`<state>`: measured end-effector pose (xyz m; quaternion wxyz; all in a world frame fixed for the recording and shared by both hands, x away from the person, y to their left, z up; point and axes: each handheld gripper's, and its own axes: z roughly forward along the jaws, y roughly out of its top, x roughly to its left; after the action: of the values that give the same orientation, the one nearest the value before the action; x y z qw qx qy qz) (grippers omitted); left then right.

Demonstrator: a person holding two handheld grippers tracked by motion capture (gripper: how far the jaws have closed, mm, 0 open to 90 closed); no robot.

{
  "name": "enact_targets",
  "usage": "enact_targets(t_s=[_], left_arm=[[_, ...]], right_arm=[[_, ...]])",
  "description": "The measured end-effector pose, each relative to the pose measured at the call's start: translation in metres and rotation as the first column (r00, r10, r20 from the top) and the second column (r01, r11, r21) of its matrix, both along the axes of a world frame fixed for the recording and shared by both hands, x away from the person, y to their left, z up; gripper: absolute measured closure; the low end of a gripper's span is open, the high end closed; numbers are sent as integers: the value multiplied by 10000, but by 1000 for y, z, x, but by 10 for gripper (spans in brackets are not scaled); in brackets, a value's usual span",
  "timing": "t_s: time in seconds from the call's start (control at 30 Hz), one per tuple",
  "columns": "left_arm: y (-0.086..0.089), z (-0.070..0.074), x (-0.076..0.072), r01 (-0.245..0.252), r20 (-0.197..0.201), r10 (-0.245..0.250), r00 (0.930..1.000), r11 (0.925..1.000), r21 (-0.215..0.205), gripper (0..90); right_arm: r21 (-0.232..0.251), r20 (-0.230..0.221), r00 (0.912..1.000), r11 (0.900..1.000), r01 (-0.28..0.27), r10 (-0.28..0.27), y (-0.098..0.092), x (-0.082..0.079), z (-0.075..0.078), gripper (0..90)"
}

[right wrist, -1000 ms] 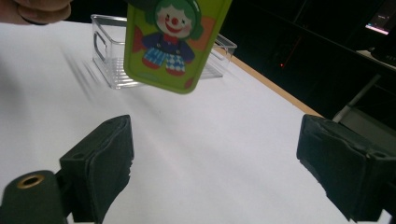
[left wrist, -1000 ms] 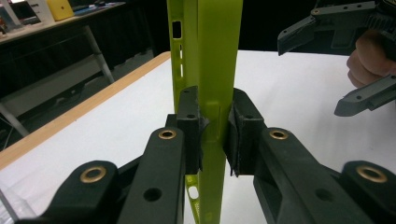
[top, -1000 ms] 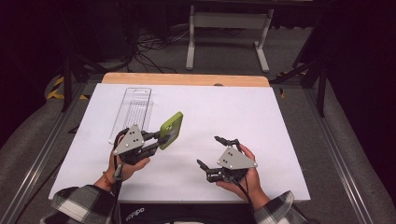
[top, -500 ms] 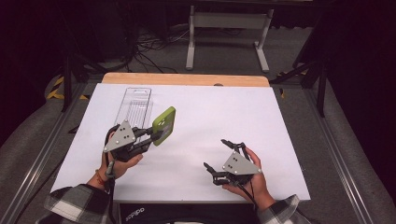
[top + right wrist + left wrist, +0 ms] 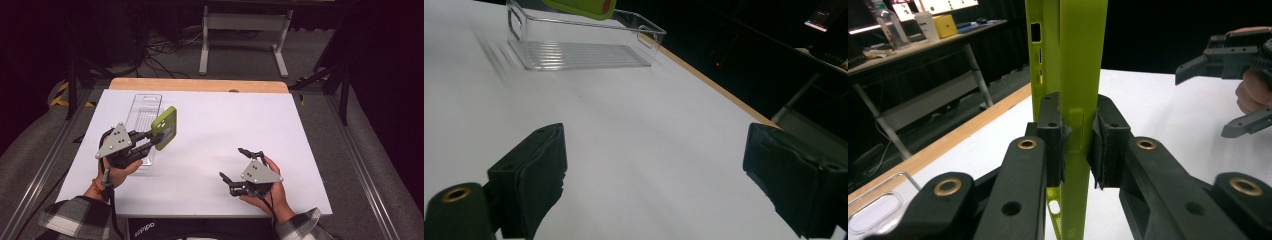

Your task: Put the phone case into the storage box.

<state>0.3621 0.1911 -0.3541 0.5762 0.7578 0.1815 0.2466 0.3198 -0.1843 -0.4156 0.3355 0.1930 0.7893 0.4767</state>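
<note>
The lime-green plastic phone case [image 5: 165, 128] is clamped on edge, long axis upright, by the left gripper [image 5: 150, 139] just right of the clear ribbed plastic bin [image 5: 145, 107]; the right gripper [image 5: 240, 164] is held wide, empty, near right.

We see open white table [image 5: 215, 125] between both grippers; only the clear tray [image 5: 142, 112] stands at the left.

The left gripper [image 5: 1079, 145] pinches a lime-green phone case [image 5: 1075, 60] edge-on between its black fingers [image 5: 1050, 135], upright over the white surface [image 5: 1158, 115]. Off to the right (farther back) hangs the right gripper [image 5: 1235, 75], fingers spread, a hand [image 5: 1253, 92] behind it.
</note>
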Motion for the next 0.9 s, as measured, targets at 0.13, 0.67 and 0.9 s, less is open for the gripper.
enact_targets(t_s=[0.13, 0.67, 0.9], left_arm=[[10, 4, 2, -50, 24, 50, 10000, 10000, -54, 780], [29, 5, 10, -302, -1, 302, 9995, 9995, -37, 780], [38, 6, 13, -523, -48, 523, 9986, 9986, -12, 780]], right_arm=[[60, 108, 9999, 10000, 75, -75, -1, 0, 0, 111], [-104, 55, 9999, 9999, 122, -121, 1, 0, -1, 111], [-102, 66, 9999, 9999, 124, -123, 1, 0, -1, 112]])
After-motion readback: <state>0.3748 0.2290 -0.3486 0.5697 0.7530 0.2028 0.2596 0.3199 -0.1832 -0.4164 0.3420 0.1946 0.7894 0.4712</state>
